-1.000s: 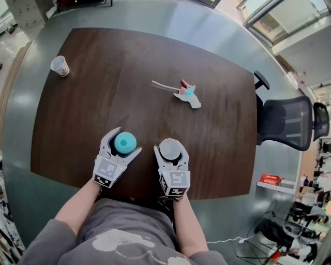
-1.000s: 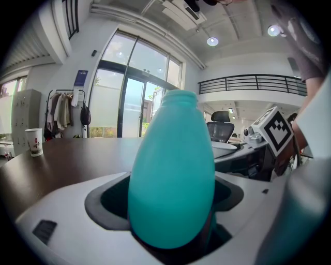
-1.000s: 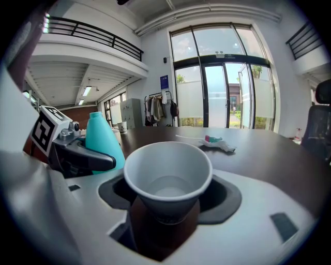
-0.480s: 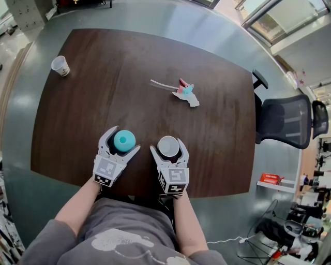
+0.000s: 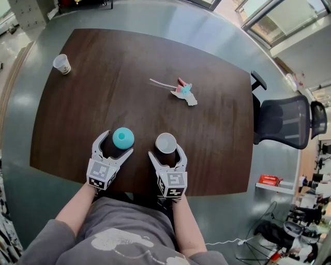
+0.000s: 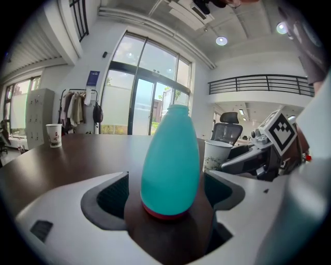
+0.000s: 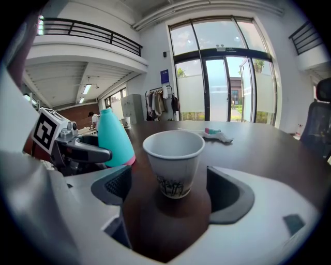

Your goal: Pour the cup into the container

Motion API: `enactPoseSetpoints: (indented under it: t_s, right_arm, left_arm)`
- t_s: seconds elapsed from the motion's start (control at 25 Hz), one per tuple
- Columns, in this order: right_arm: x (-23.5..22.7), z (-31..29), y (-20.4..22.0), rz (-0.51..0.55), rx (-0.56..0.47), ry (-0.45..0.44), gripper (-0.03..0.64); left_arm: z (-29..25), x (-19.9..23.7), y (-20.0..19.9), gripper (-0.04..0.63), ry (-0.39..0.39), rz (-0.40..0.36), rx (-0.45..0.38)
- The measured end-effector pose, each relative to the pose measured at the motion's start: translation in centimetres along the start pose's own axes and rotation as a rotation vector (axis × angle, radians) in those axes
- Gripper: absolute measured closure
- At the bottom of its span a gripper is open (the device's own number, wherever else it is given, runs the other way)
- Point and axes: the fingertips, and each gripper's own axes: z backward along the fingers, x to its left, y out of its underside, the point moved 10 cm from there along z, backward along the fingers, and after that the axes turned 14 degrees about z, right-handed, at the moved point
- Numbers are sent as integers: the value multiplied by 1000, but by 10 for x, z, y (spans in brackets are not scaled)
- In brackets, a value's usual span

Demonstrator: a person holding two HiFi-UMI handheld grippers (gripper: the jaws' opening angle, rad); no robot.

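White cup point(image 7: 173, 155) free between jaws of right tool point(image 5: 166, 153), just opened wide

Dark table point(image 5: 129, 67), grey floor point(image 5: 170, 15), office chair point(image 5: 284, 123), possibly a coat rack point(image 6: 77, 108).

Two paper cups point(image 5: 166, 143) — one teal container point(image 5: 123, 138).
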Motion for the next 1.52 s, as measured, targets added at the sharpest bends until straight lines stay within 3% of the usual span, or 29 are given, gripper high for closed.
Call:
enactPoseSetpoints:
  t_s: [0.24, 0.6, 0.76, 0.88, 0.92, 1.12, 1.32, 1.52]
  right_arm:
    - [1, 22, 6, -5, -16, 9, 192]
    - [-13, 67, -18, 14, -186, -1, 195]
    - [-19, 82, -28, 31, -240, -15, 258]
    - [-23, 94, -31, 50, -264, 16, 369]
    - [-24, 98, -32, 54, -275, 30, 414]
    - [-32, 110, -40, 48, -322, 80, 504]
    - [-37, 119, -52, 64, -350, 115, 610]
    - [-42, 122, -55, 68, -361, 82, 626]
  left_arm:
    - [18, -12, 5, 153, -42, 47, 8]
    - [54, -62, -22, 155, 6, 81, -152]
    - [54, -78, -33, 155, 5, 77, -194]
    - [56, -90, -40, 162, -14, 75, -219]
    - [58, -93, -42, 180, -26, 70, -228]
    - [66, -104, -50, 302, -96, 74, -279]
    - [72, -115, -56, 364, -116, 54, -296]
    - [70, -122, -59, 468, -148, 36, -332]
